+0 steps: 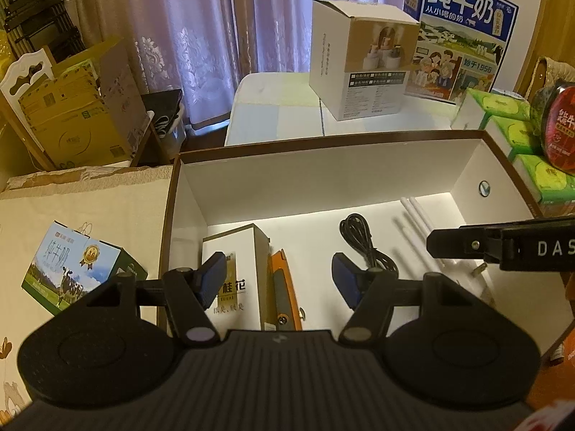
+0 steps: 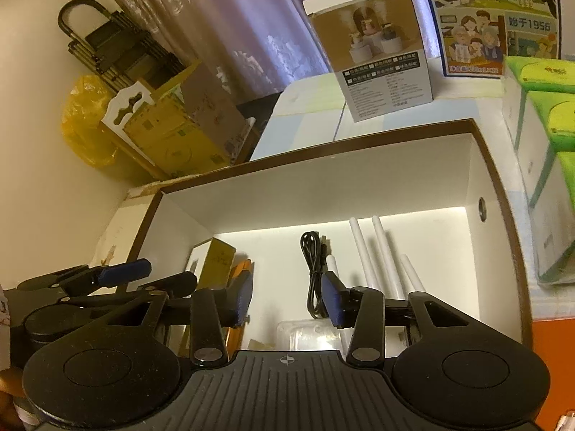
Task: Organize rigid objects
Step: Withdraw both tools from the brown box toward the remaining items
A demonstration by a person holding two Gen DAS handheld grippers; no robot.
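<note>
Both grippers hang over the brown-rimmed white cardboard box (image 1: 359, 179). The left gripper (image 1: 278, 276) stands wide and empty, lower centre; the right gripper (image 2: 287, 296) is partly open, nothing between its pads. Coiled black cable (image 2: 313, 273) and white plastic rods (image 2: 377, 251) lie inside, mid-frame. Best to lift straight up, clear of the rim.

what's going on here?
A person with a gripper in each hand is packing small items into an open box. Inside lie a tall carton, an orange knife, a black cable and white sticks. Left gripper and right gripper hover open and empty.
</note>
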